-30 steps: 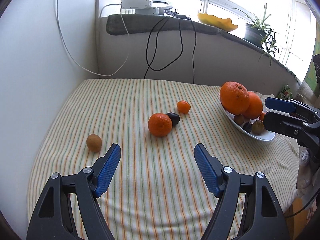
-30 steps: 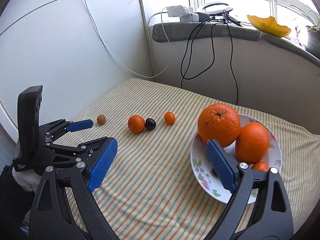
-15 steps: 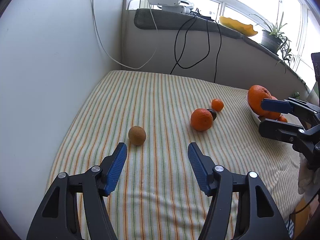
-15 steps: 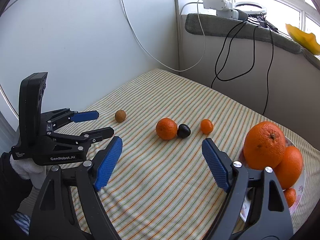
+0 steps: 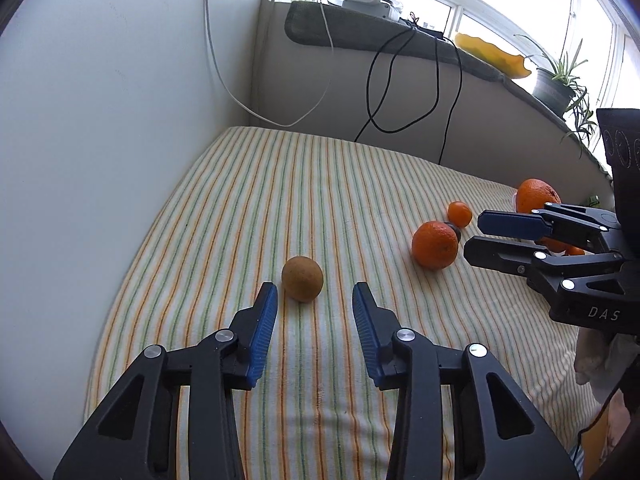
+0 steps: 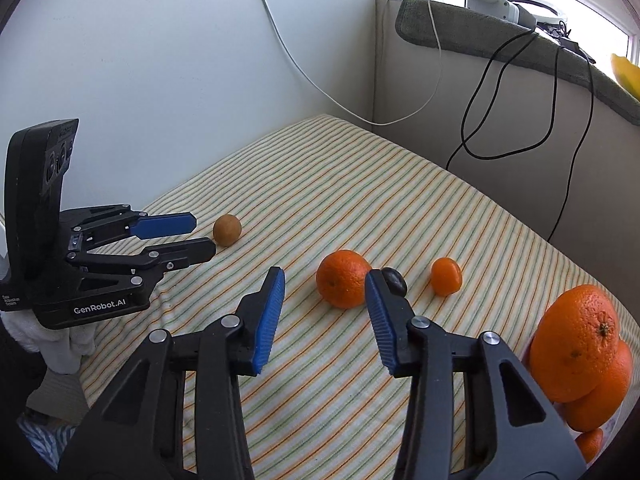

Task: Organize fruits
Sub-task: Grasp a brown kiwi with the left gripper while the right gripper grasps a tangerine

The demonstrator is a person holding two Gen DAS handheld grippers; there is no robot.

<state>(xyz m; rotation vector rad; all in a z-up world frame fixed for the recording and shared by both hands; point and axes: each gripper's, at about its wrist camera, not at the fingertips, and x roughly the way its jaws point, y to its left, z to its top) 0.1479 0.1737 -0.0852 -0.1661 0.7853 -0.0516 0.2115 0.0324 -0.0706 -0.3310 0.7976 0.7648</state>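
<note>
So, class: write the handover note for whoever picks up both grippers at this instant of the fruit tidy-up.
Left gripper: jaws open, empty, lined up just short of the brown kiwi.
Right gripper: jaws open, empty, pointed at the mandarin.
Loose on the striped cloth: kiwi, mandarin, dark plum beside it, small orange fruit.
Done: large oranges piled at the right edge, where the plate is barely visible.
Left: move the four loose fruits there, probably kiwi and mandarin first.
</note>
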